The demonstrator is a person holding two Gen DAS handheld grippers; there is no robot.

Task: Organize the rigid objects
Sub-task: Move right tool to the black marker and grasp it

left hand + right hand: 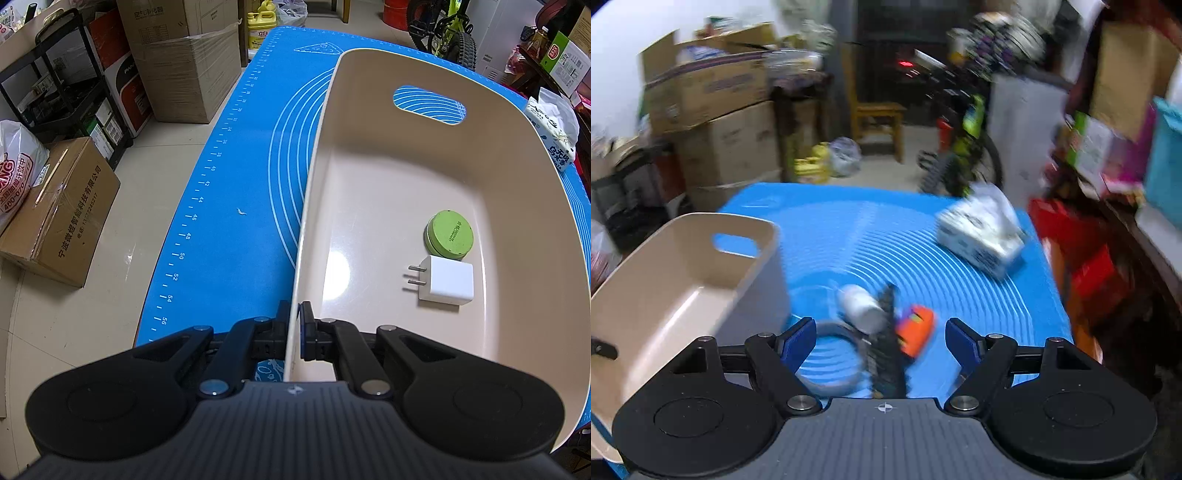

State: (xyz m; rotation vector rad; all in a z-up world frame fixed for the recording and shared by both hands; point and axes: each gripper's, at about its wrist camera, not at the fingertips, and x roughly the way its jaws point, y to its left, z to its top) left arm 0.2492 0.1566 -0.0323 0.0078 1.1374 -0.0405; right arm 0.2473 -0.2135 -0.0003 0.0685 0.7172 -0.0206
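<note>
Left gripper [295,332] clamped on beige plastic bin [535,221] wall; green round tin [450,236], white charger [447,285] inside. Right gripper [881,338] wide, empty, over orange block [916,330], white cylinder [862,306] beside bin. Judged mid-sort; next: pick one.

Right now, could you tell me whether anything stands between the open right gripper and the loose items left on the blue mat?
Nothing visible does: the right gripper is open and empty above the blurred white cylinder and orange block.

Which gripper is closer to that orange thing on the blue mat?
Right. The right gripper hangs open just above the orange thing; the left gripper is off at the beige bin, clamped on its rim.
</note>
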